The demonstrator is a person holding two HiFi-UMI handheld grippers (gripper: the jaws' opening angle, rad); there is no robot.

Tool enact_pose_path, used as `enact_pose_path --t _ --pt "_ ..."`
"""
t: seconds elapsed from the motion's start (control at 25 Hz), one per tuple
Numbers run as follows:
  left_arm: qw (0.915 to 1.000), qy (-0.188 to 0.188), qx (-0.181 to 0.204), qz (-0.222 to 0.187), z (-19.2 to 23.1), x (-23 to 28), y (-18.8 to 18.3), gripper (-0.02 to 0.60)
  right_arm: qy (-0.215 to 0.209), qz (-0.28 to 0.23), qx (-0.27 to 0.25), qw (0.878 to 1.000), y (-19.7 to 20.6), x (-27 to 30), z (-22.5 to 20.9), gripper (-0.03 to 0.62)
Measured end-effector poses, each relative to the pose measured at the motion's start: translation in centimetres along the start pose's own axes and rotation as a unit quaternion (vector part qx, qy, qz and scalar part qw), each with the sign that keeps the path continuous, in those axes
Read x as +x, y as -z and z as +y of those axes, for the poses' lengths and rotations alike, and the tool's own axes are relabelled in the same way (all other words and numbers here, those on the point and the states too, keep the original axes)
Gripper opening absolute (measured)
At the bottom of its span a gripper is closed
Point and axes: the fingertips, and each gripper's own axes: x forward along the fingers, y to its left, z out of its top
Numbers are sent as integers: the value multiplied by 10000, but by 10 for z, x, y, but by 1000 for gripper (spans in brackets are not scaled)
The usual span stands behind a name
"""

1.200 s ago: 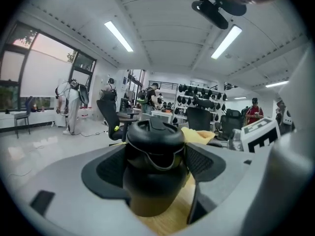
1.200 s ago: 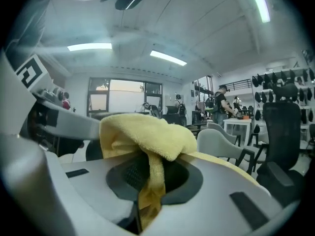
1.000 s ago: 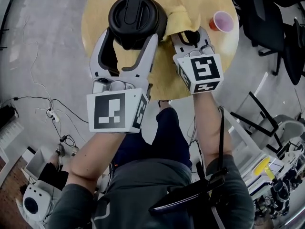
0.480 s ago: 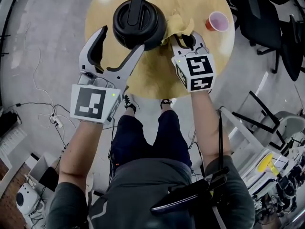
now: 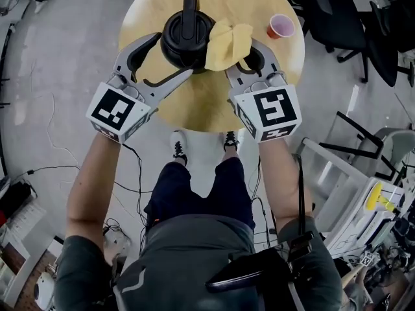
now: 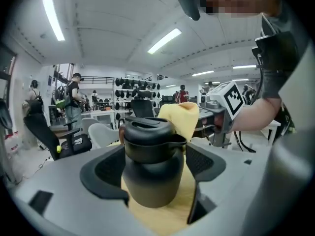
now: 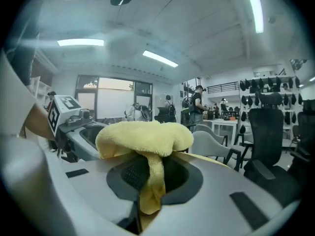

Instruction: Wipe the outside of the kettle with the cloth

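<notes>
The black kettle [image 5: 187, 34] was found upright at the far side of the round wooden worktop [image 5: 207, 102], handle across its lid. It was bracketed by the left hand-held gripper [image 5: 174, 55], whose jaws were spread wide, one pad on either side of the body with a gap showing at each. And there was the yellow cloth [image 5: 227, 41], bunched and pinched between the closed jaws of the right hand-held gripper [image 5: 248, 56], its loose top flopped over the jaw tips and carried up beside the kettle's right shoulder; whether it was actually pressed on could not be settled from these views. The wipe was judged to be barely begun. For it to be done well, the kettle would best be steadied first, the left pads brought in on the body so that it could not be pushed or spun across the smooth wood. The cloth's broad face, not the jaw tips, should be laid on the wall and drawn round in sweeps from rim to base. A thin pinch was noted, so the cloth could be dragged free under hard pressure. The pink cup [image 5: 281, 26], well apart to the right, was best left outside any wide swing.
</notes>
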Motion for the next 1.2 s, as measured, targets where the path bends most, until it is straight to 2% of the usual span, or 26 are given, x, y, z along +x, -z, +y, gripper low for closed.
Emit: enact_pose_path --t 0.24,0.36,0.48,0.68,0.84,0.92,1.08,1.2 --pt "9987 375 346 18 7 6 11 376 714 -34 100 9974 24 -1 0 63" --pt "9965 512 651 -147 3 8 13 376 1083 -104 298 9936 37 -6 -3 63" --pt "9951 590 747 -274 4 8 14 376 1328 78 438 9901 59 -8 -5 63" --pt "9984 408 280 -276 8 5 21 376 1353 610 612 9870 113 2 3 63" --pt "9988 255 396 -130 5 5 35 376 1384 910 612 9843 147 8 0 63" --pt "9992 213 328 -89 3 0 42 376 1405 1092 617 9821 160 12 -1 63" --pt "9994 95 -97 -312 7 -13 42 376 1341 1418 504 9795 168 17 -1 63" --pt "9988 4 -403 -275 8 -23 47 374 1340 1343 455 9808 146 7 4 63"
